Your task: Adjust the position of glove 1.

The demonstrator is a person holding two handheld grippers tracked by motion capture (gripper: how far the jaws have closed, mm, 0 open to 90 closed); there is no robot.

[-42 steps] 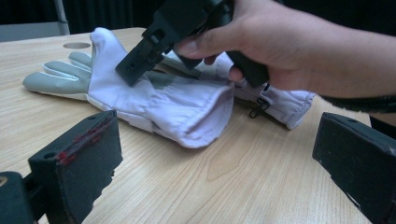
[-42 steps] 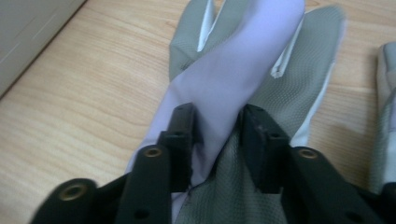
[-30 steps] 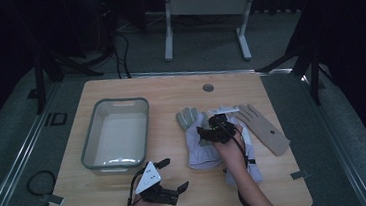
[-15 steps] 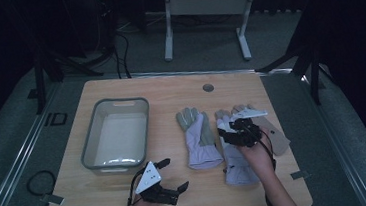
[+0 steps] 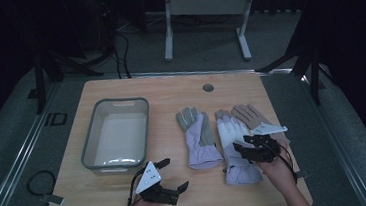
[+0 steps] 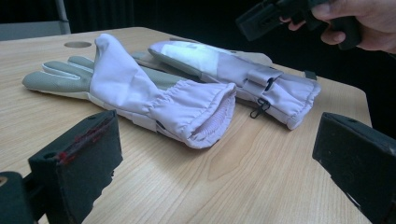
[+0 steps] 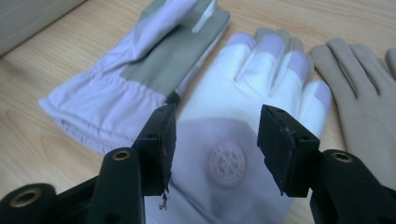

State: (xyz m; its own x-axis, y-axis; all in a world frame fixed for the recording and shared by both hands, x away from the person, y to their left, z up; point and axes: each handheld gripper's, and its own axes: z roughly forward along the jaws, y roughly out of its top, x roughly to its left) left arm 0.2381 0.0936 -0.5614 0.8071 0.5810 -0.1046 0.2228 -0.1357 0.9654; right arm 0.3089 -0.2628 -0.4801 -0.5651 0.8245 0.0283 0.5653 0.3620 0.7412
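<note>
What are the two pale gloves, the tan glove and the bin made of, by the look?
Left pale glove: woven lilac fabric, matte, with a grey suede-like palm; gathered elastic cuff. Middle pale glove: similar fabric, whiter smooth back, round printed emblem, probably synthetic. Tan glove: soft, matte, suede or knit; can't tell which. Bin: translucent grey plastic, glossy rim.

Black left gripper, grey three-cornered plate; black right gripper, brass screws.
</note>
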